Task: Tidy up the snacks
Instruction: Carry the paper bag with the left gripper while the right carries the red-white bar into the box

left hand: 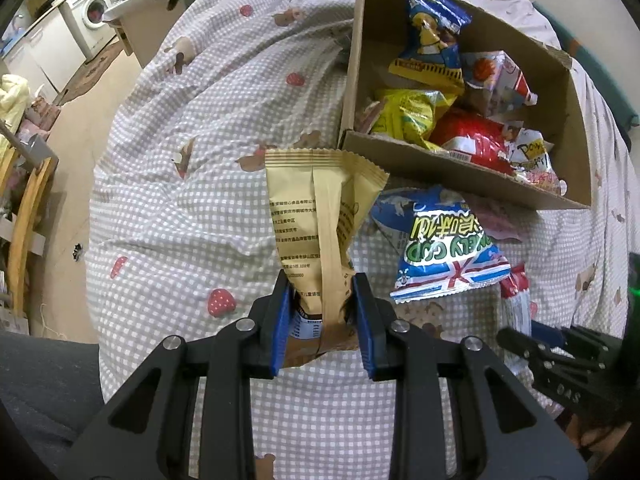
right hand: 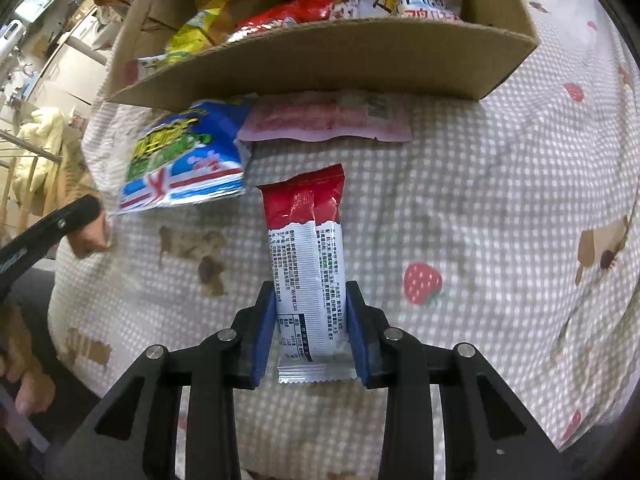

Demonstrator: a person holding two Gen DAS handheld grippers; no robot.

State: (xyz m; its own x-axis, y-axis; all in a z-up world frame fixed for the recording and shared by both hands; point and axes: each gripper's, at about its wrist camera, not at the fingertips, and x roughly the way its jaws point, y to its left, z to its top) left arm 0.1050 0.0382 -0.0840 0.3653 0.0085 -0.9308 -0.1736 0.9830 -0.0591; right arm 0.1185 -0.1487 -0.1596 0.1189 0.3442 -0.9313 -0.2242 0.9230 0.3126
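Left hand-held gripper around upright tan packet

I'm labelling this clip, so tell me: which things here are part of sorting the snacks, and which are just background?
Job:
- tan packet, in left tool
- red-and-white bar, in right tool
- blue-green bag
- pink packet
- cardboard box

Background:
- washing machine
- checked sheet

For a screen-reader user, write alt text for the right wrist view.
The right claw grips a red-and-white snack bar wrapper above a checked strawberry-print cloth. Beyond it lie a blue-green snack bag, a pink packet and a snack-filled cardboard box.
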